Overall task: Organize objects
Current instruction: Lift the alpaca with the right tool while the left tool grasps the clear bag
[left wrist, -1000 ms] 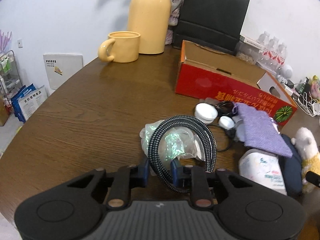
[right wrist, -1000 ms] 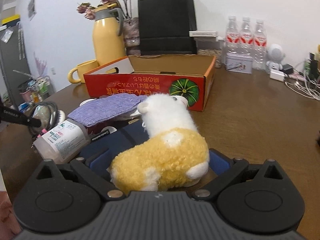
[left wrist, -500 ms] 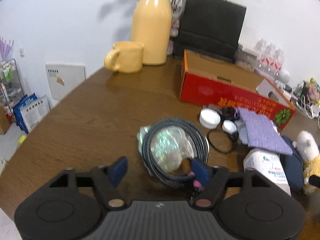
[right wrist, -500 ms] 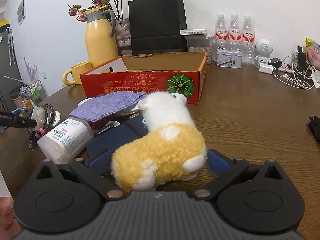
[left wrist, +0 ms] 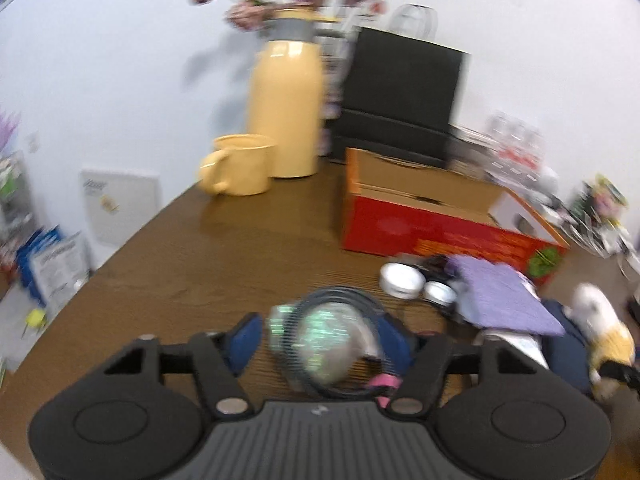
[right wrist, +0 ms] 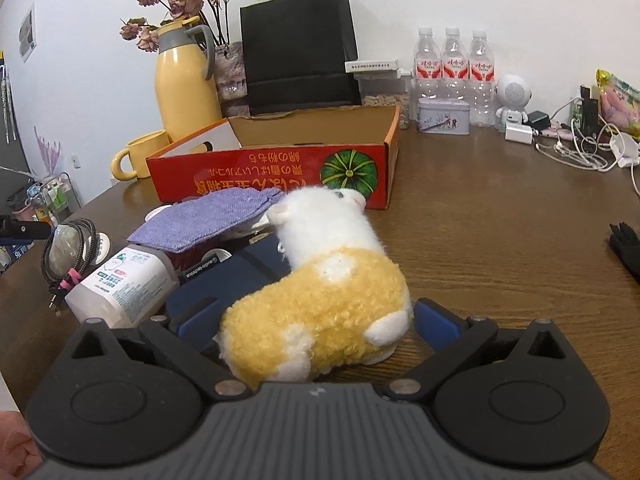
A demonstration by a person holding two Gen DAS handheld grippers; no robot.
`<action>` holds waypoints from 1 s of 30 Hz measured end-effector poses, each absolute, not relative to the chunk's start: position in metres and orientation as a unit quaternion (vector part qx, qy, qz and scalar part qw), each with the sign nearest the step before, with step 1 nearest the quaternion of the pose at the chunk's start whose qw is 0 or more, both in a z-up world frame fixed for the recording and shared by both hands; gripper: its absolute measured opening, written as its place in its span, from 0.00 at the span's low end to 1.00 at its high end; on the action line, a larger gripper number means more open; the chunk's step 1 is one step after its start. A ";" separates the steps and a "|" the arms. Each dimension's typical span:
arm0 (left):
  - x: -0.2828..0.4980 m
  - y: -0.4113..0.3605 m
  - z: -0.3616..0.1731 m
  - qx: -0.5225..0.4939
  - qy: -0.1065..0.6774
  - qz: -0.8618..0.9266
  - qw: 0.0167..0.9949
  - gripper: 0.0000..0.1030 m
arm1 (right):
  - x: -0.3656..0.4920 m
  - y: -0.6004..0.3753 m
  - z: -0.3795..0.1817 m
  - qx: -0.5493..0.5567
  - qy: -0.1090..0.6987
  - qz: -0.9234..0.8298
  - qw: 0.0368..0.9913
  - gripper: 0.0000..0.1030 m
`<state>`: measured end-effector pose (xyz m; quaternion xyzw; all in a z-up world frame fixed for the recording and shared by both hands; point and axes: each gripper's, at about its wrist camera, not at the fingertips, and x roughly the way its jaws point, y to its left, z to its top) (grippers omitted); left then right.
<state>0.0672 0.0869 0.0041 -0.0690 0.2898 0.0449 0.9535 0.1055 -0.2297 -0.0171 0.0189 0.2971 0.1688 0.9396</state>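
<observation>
The left wrist view is smeared by motion. Its left gripper [left wrist: 320,340] points down at one coiled braided cable [left wrist: 340,344] that lies on the brown table [left wrist: 224,264] around a shimmery plastic bag [left wrist: 320,332]. The jaws have just been closing, and coil and bag sit between the blue pads. The blur hides whether the pads press on them, so I cannot tell if this is a grip.

That view alone shows two round white lids [left wrist: 402,280] beside the coil, in front of the red cardboard box [left wrist: 440,232]. It also shows a white panel [left wrist: 120,204] against the wall.

The right wrist view is sharp. One yellow and white plush toy [right wrist: 328,292] lies on the table between the pads of the right gripper [right wrist: 316,320]. The jaws stand wide, and the right pad is clear of the toy's foot.

This view alone gives a clear count of three water bottles [right wrist: 452,76] at the back. Next to them stand one tin [right wrist: 442,116] and one small white robot-shaped gadget [right wrist: 514,100]. A tangle of white charger leads [right wrist: 580,152] lies further right.

Here the coil appears at the far left, just beside one white labelled bottle [right wrist: 124,284] lying on its side.

Both views show these, one of each:
- a purple cloth pouch [right wrist: 212,216]
- a navy case [right wrist: 228,276], partly under the toy
- a yellow thermos jug [right wrist: 186,84]
- a yellow mug [right wrist: 140,156]
- a black paper bag [right wrist: 298,48]
</observation>
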 end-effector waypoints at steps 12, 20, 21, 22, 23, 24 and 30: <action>0.094 0.075 -0.008 -0.041 0.308 0.083 0.947 0.01 | 0.110 -0.232 -0.021 0.046 0.301 0.183 0.935 0.97; 0.073 0.096 0.029 -0.124 0.277 0.015 0.953 0.01 | 0.103 -0.238 -0.012 0.080 0.285 0.182 0.938 0.85; 0.072 0.096 0.032 -0.129 0.275 0.009 0.953 0.01 | 0.102 -0.238 -0.011 0.082 0.282 0.182 0.939 0.85; 0.070 0.094 0.034 -0.128 0.273 0.007 0.953 0.01 | 0.101 -0.238 -0.009 0.082 0.279 0.181 0.939 0.84; 0.069 0.093 0.036 -0.123 0.272 0.010 0.954 0.01 | 0.100 -0.237 -0.008 0.081 0.278 0.180 0.940 0.84; 0.070 0.091 0.035 -0.119 0.273 0.016 0.954 0.01 | 0.099 -0.237 -0.007 0.082 0.277 0.178 0.941 0.83; 0.083 0.095 0.007 -0.114 0.326 0.041 0.937 0.26 | 0.095 -0.242 -0.009 0.103 0.280 0.171 0.939 0.83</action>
